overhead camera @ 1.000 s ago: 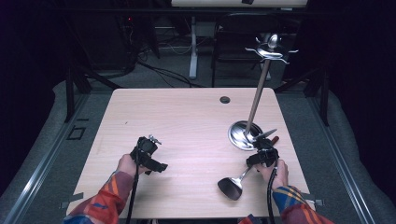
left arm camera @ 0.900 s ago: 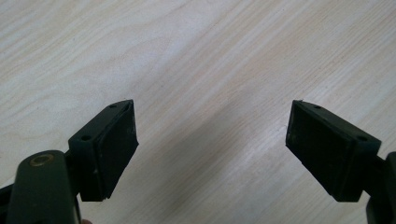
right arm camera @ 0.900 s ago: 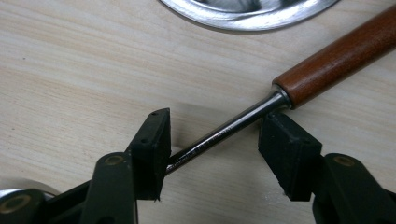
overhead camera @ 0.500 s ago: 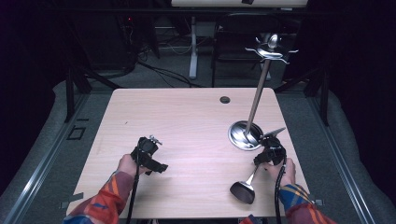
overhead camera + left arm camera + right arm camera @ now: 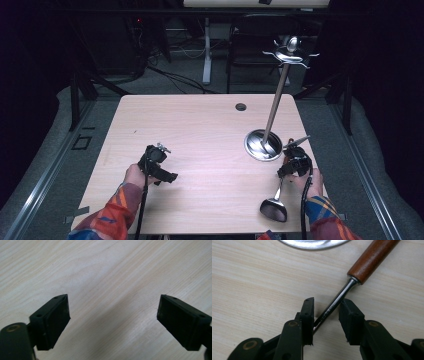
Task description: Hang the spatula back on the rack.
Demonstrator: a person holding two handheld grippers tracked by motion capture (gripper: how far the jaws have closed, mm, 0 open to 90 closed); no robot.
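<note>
**Gripping ladle shaft, right side of table**

High view: right gripper (image 5: 295, 164) sits beside the stand's round base (image 5: 262, 145), holding a ladle (image 5: 274, 206) whose bowl lies toward the near table (image 5: 200, 125) edge. Left gripper (image 5: 159, 167) rests over bare wood.

Left gripper view: jaws spread wide, nothing between.

Right gripper view: jaws pinch the ladle's metal shaft (image 5: 332, 308) below its wooden handle (image 5: 372, 258).

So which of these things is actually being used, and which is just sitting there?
In use:
- ladle, its metal shaft between the right gripper jaws
- tall metal stand, likely its hanger

Lying about:
- left gripper, open over bare table
- small dark disc
</note>
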